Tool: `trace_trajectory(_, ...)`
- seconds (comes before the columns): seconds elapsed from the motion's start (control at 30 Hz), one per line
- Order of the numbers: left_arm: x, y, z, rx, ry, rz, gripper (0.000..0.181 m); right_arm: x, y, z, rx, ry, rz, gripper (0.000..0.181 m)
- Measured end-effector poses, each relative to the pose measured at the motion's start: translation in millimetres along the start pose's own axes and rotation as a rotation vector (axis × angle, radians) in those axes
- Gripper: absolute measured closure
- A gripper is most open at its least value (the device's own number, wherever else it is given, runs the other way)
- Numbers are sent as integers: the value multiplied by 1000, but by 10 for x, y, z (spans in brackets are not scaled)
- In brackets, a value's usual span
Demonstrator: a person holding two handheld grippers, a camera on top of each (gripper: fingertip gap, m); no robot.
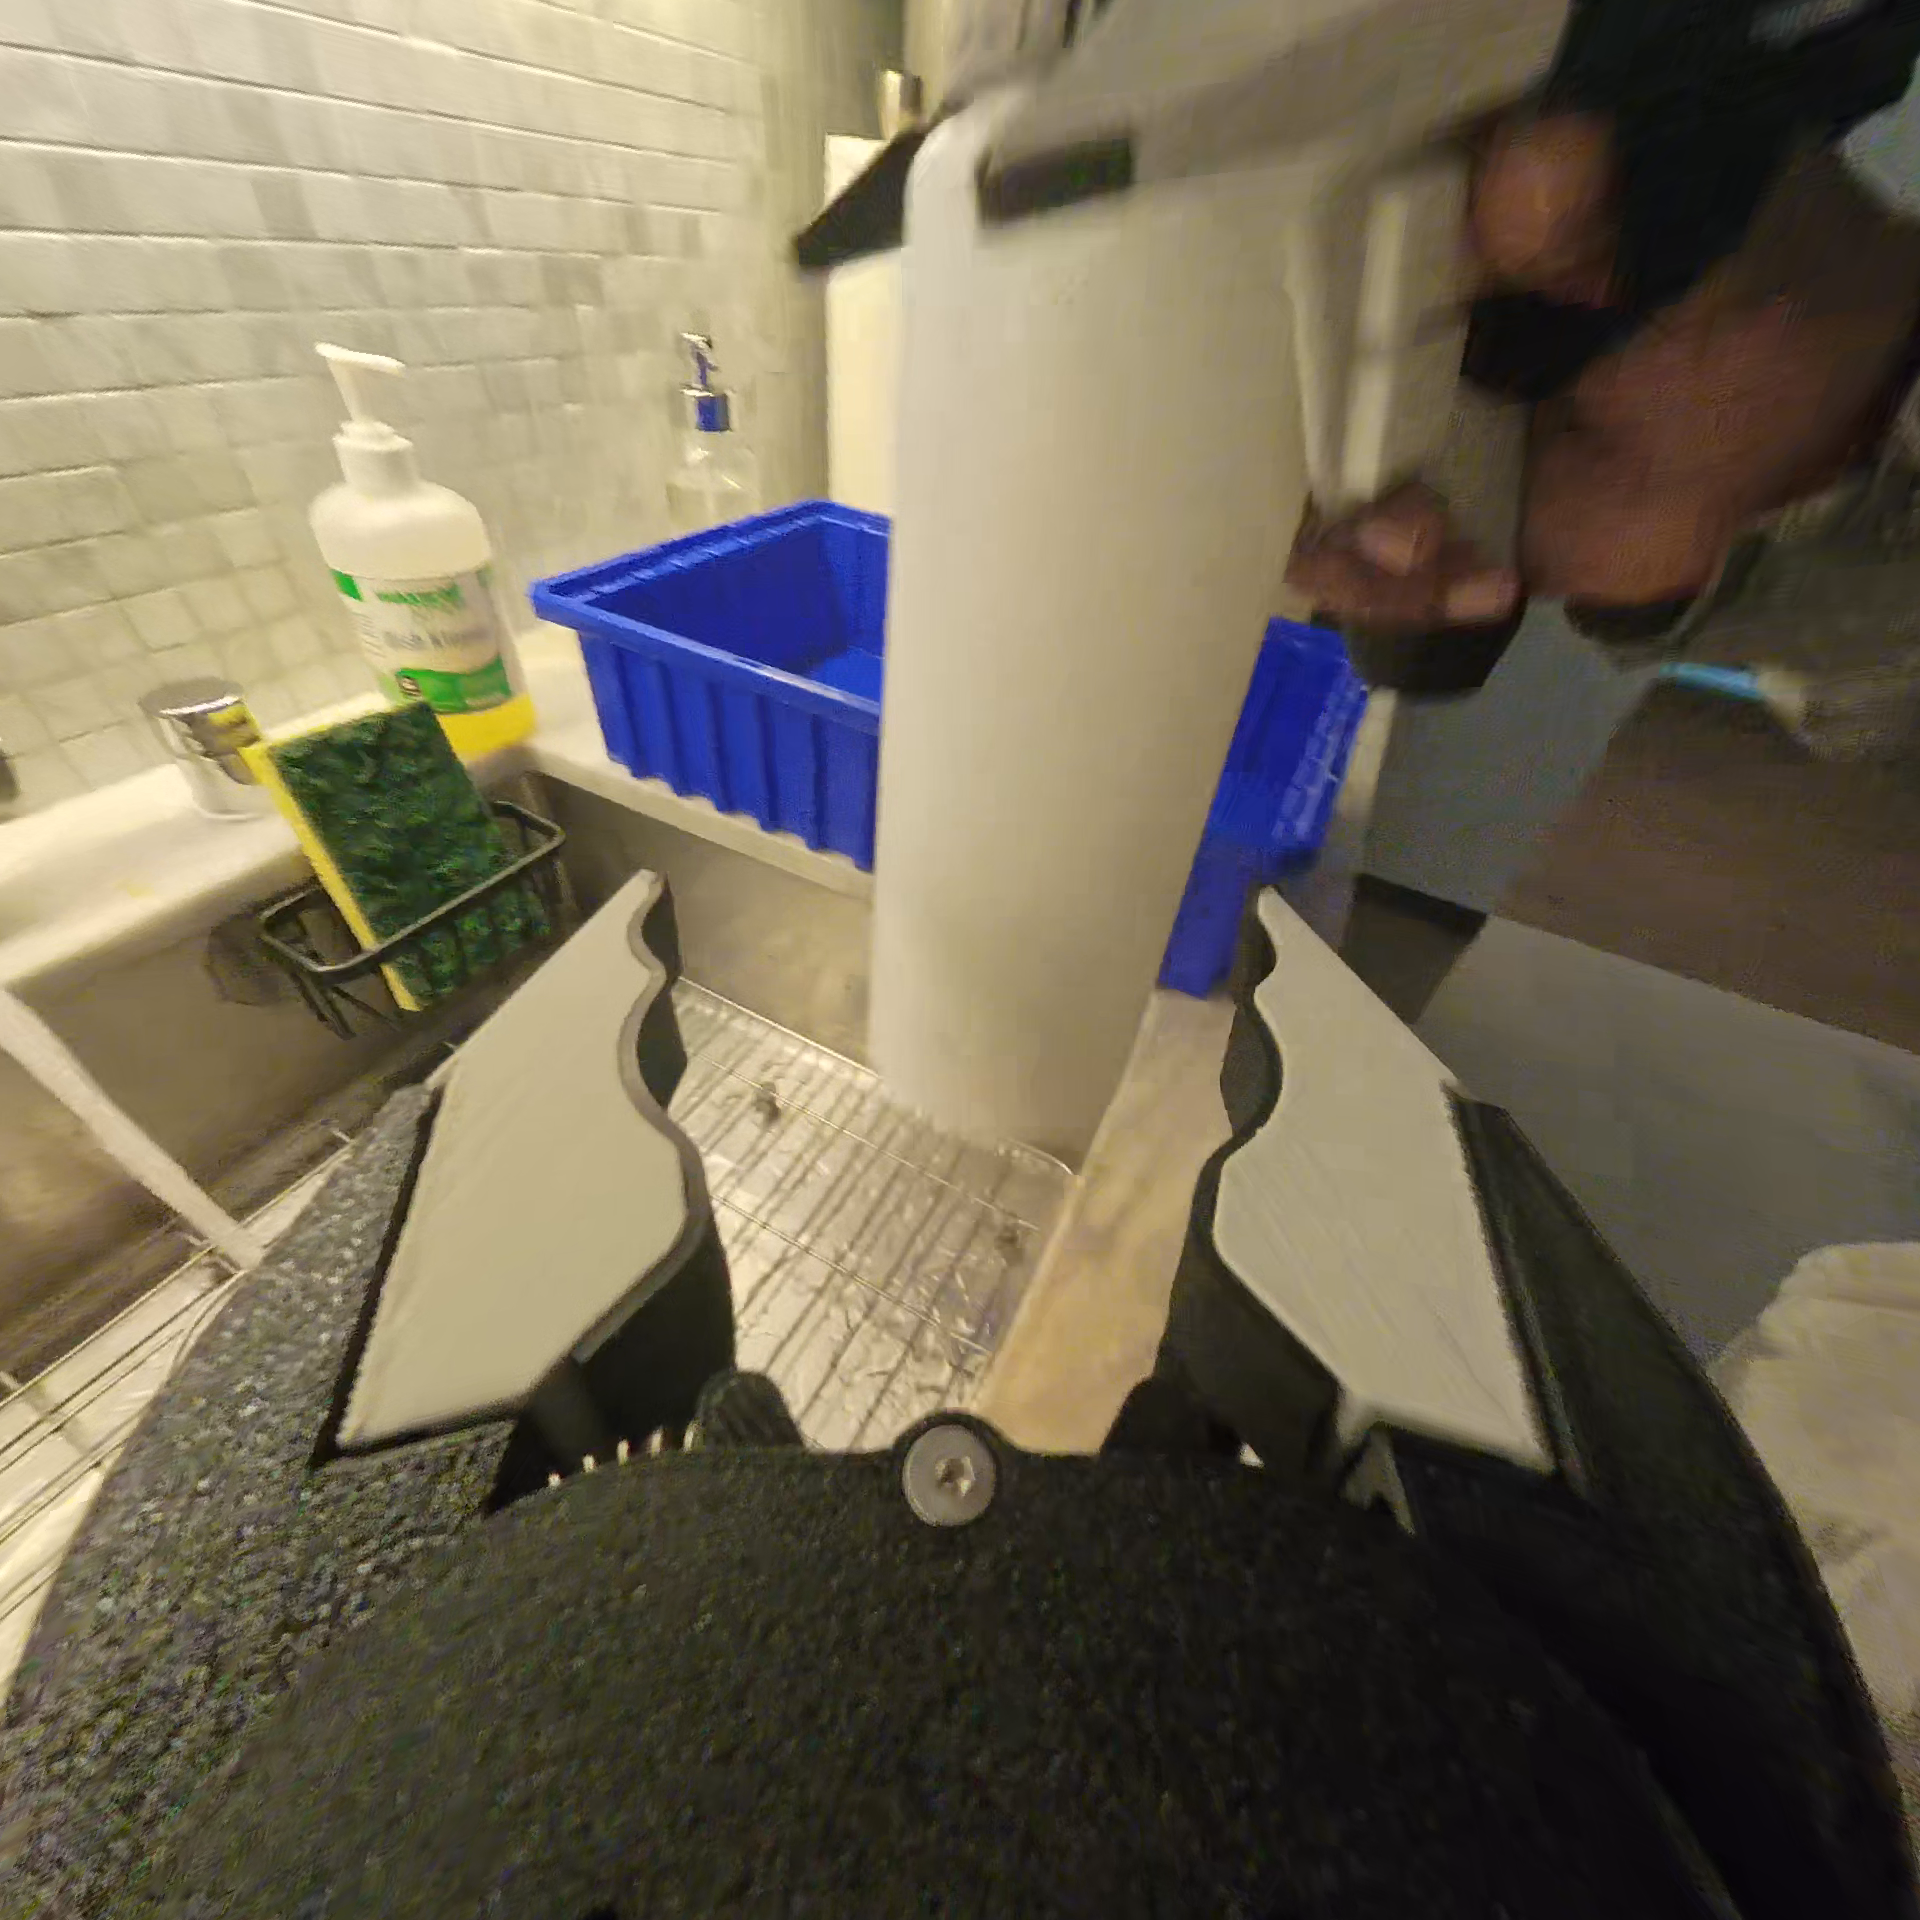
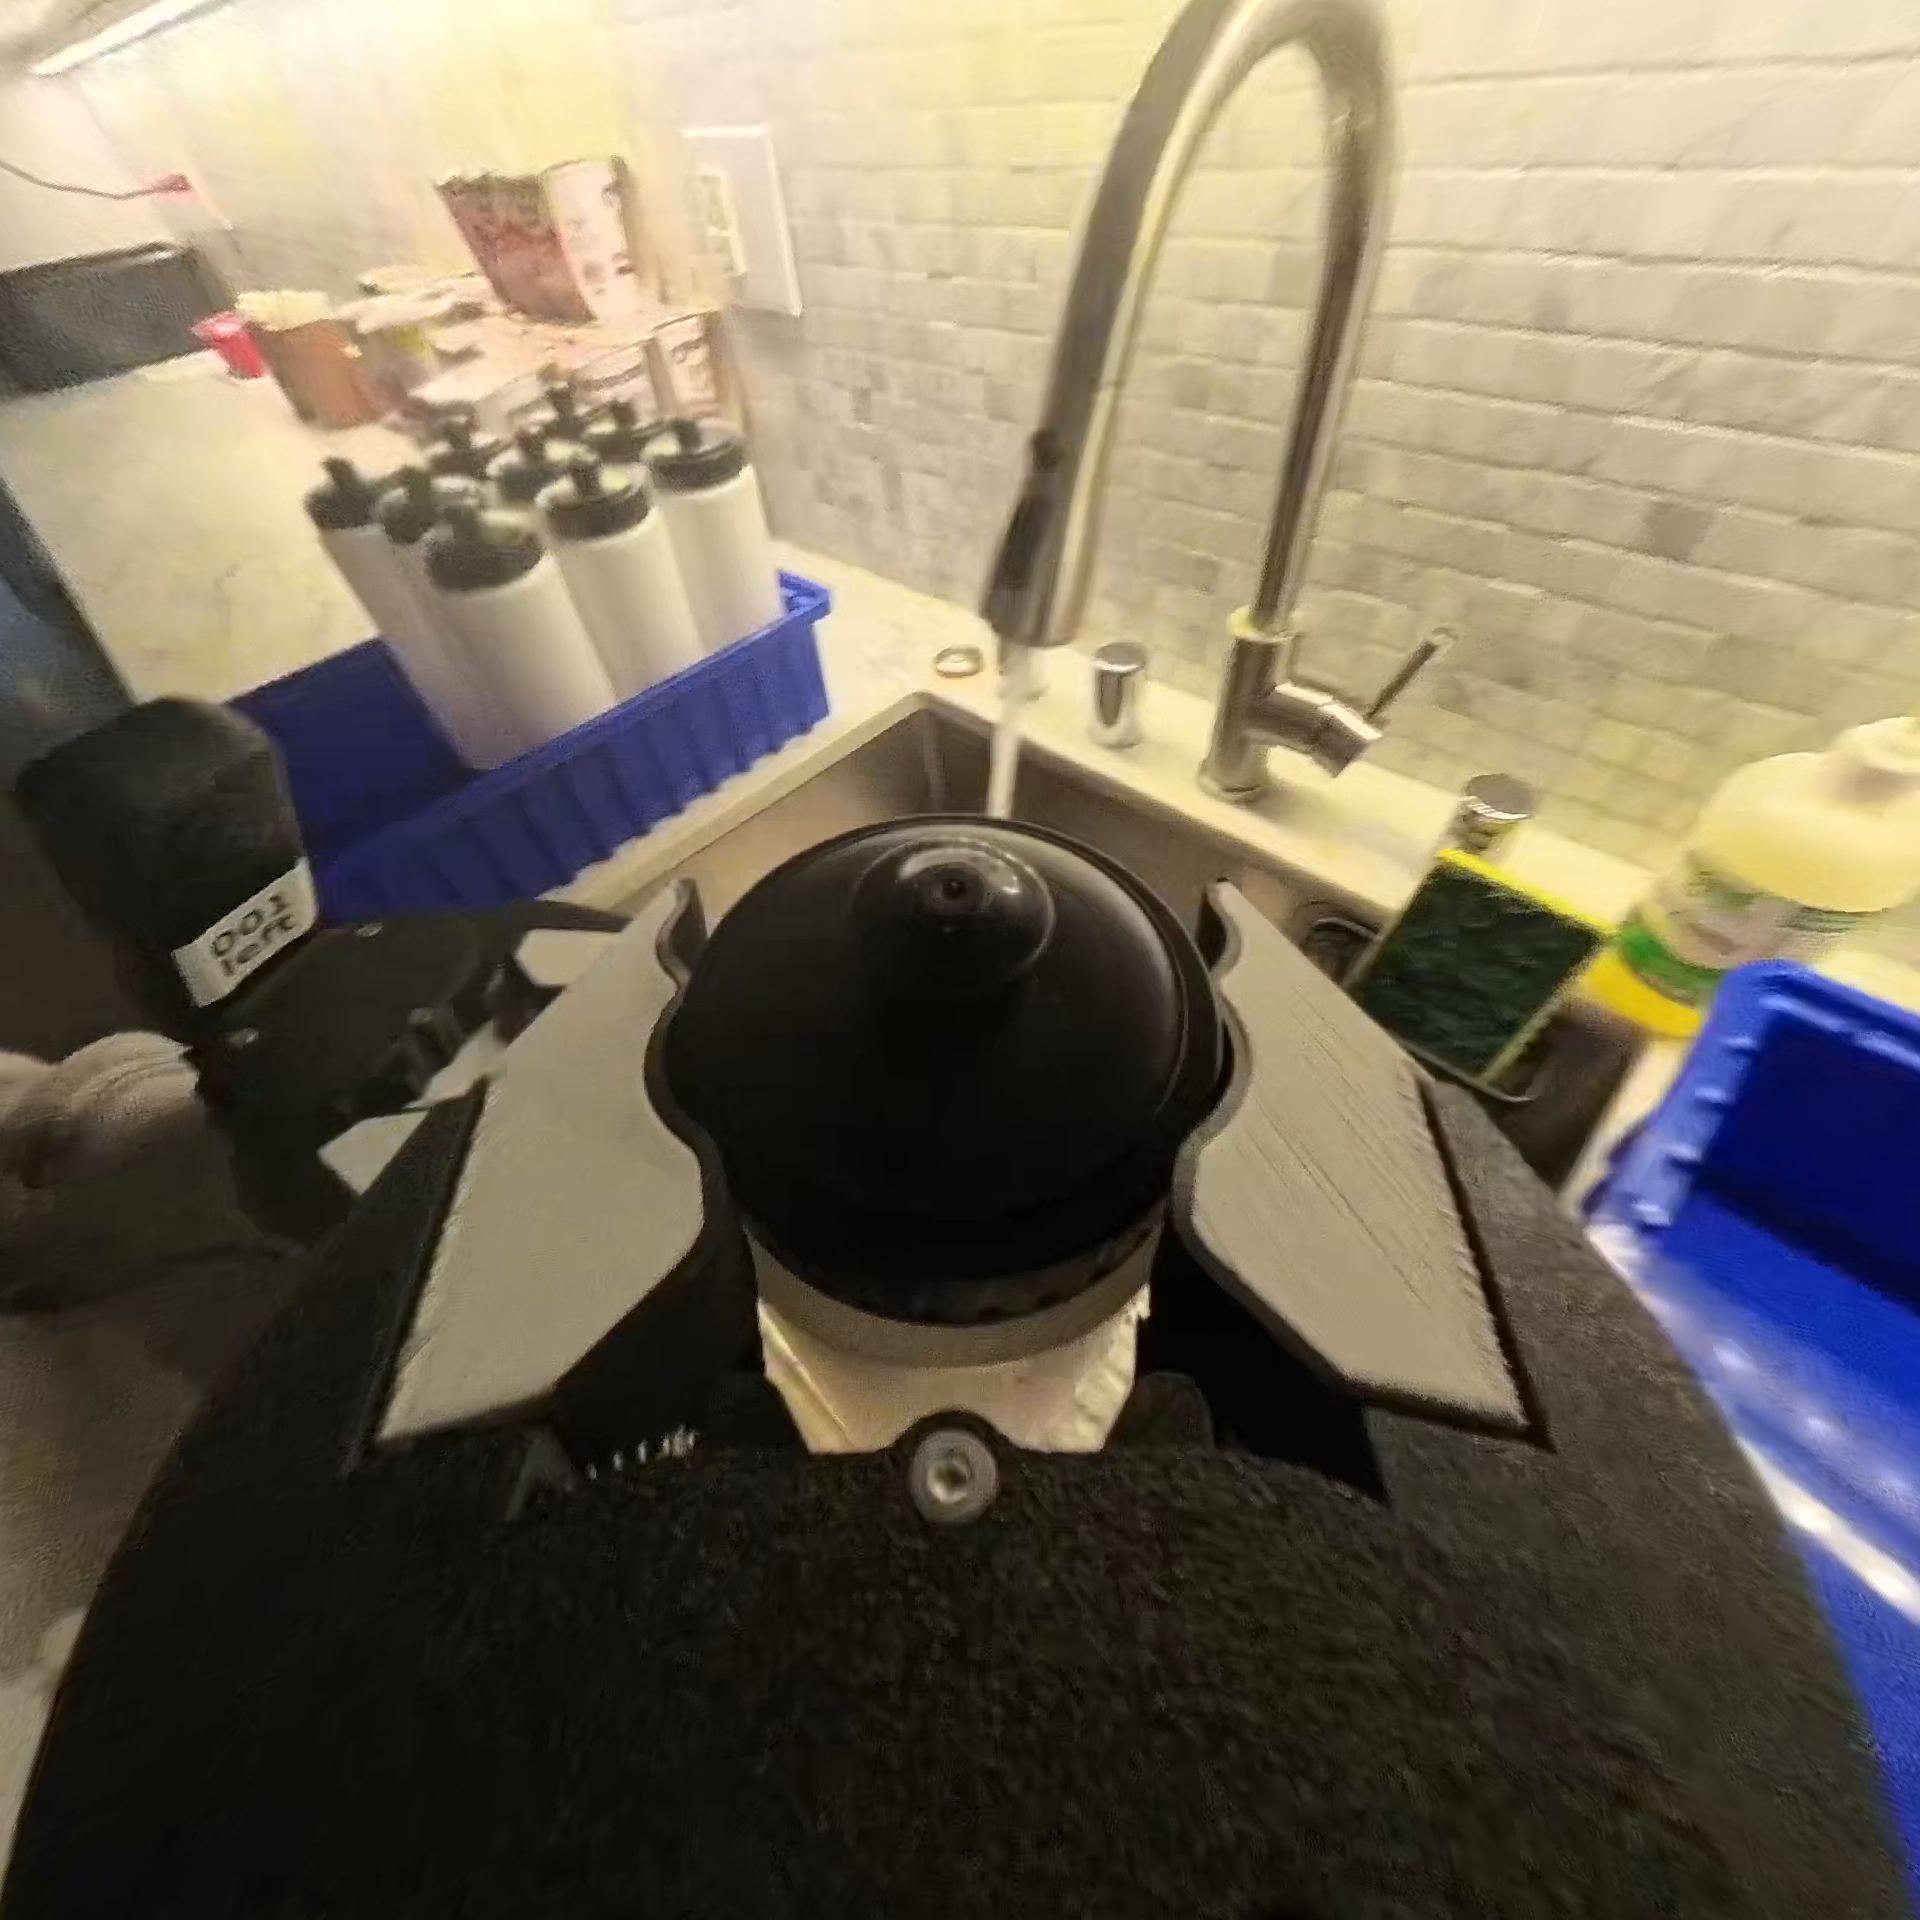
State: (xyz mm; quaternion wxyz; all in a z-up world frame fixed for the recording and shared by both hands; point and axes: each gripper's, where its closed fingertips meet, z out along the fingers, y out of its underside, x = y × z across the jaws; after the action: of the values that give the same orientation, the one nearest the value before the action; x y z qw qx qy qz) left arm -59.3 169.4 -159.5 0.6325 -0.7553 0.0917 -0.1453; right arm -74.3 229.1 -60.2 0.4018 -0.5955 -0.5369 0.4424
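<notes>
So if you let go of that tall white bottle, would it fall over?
Probably. The white bottle is tall and narrow, so likely tippy, more so on the wire sink rack. Its smooth side looks slippery if wet; the tap is running. The right hand-held gripper clamps its black cap, which seems rigid.

In the left wrist view we look forward and down along our left gripper into the sink, close above its wire grid, facing the tiled wall's right end and an empty blue bin. In the right wrist view we look along our right gripper from just over the sink's near edge toward the faucet and back wall. Both views share the sink, the green sponge, the soap bottle and that bin.
</notes>
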Motion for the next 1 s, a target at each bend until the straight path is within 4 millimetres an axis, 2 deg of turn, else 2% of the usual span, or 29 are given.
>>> trace_trajectory(0.1,-218,-27,100,-4,-86,-46,74,870,-350,-218,26,150,-65,88)
trace_trajectory(0.2,-394,3,146,-11,-177,-82,74,1708,-466,-293,24,271,-129,89)
trace_trajectory(0.27,-482,15,143,-17,-239,-102,74,2213,-444,-251,28,320,-128,89)
trace_trajectory(0.33,-551,26,121,-22,-303,-118,75,2638,-377,-145,35,353,-112,88)
trace_trajectory(0.43,-621,78,75,-43,-388,-140,75,3089,-240,97,55,371,-77,88)
trace_trajectory(0.57,-666,141,3,-65,-477,-166,75,3431,-5,464,74,385,-16,88)
trace_trajectory(0.63,-675,172,-26,-74,-510,-178,76,3483,112,655,70,371,17,88)
trace_trajectory(0.73,-684,222,-68,-92,-554,-189,76,3447,349,893,16,361,0,88)
trace_trajectory(0.77,-688,233,-81,-95,-566,-193,77,3431,429,929,8,361,-2,86)
trace_trajectory(0.8,-689,240,-95,-96,-577,-197,77,3427,389,904,64,362,22,88)
trace_trajectory(1.0,-709,297,-151,-101,-610,-226,78,3341,385,960,65,363,-32,86)
